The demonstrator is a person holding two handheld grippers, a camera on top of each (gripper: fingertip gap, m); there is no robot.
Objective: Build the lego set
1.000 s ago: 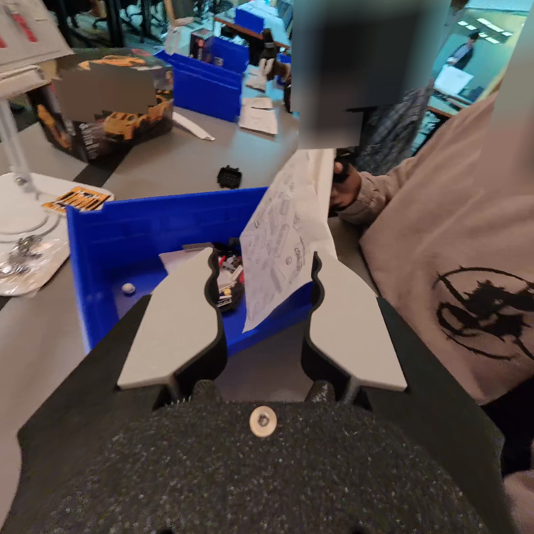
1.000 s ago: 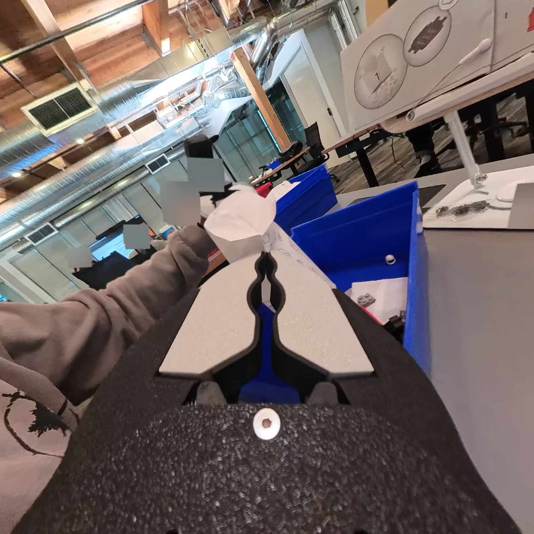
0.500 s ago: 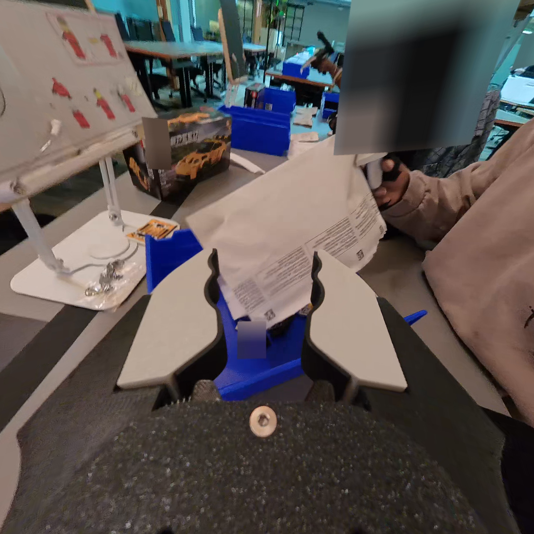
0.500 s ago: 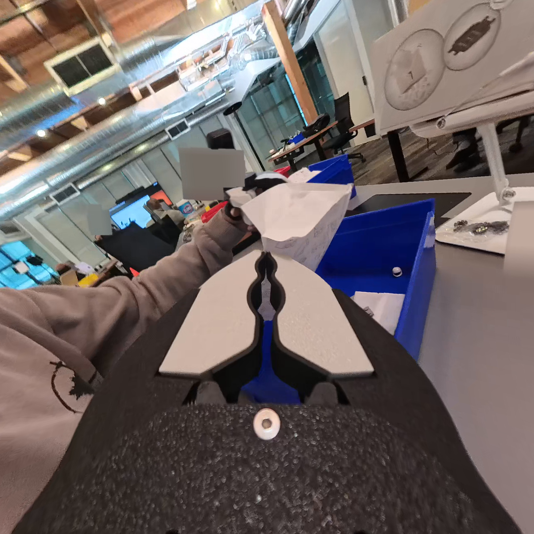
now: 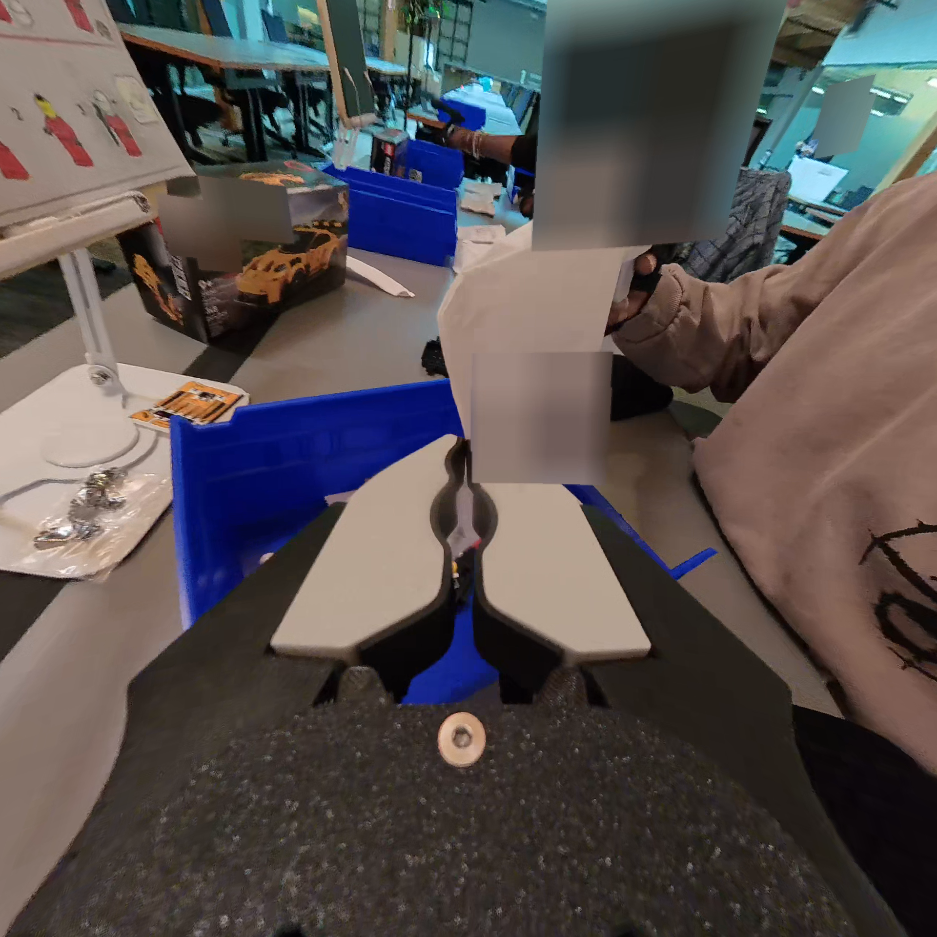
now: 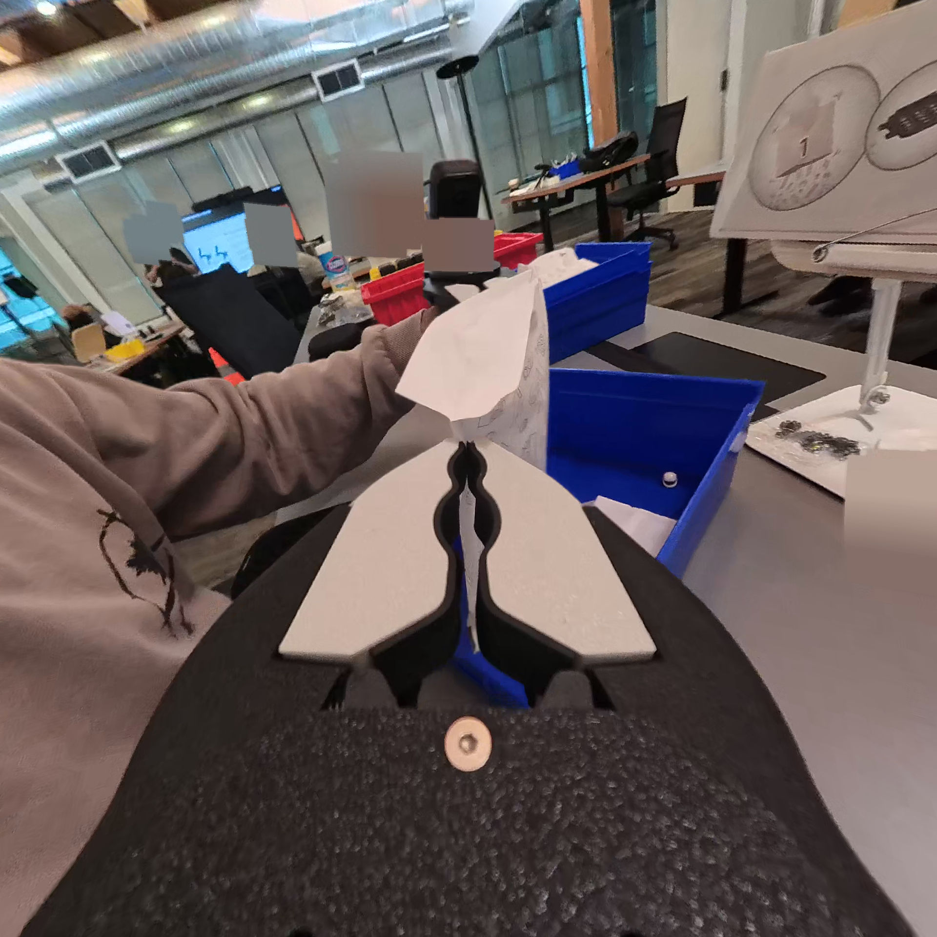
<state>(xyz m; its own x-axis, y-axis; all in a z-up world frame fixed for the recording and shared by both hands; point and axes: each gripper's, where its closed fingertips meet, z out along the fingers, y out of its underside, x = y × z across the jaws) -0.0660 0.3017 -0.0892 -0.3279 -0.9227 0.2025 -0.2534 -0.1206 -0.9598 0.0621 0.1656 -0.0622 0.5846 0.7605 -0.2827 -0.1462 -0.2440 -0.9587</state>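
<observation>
The left gripper (image 5: 466, 456) had its fingers pinched on the lower edge of a white paper bag (image 5: 527, 304); half a second earlier they were spread wide. The right gripper (image 6: 467, 448) was clamped on the bag's other end, as before. The bag hung over a blue bin (image 5: 304, 456) and hid part of it. Loose lego pieces (image 5: 464, 563) lay in the bin, glimpsed between the left fingers. Beyond the bin sat the lego box (image 5: 243, 263), and to the left a stand (image 5: 91, 324) holding a page and a clear packet (image 5: 86, 517).
</observation>
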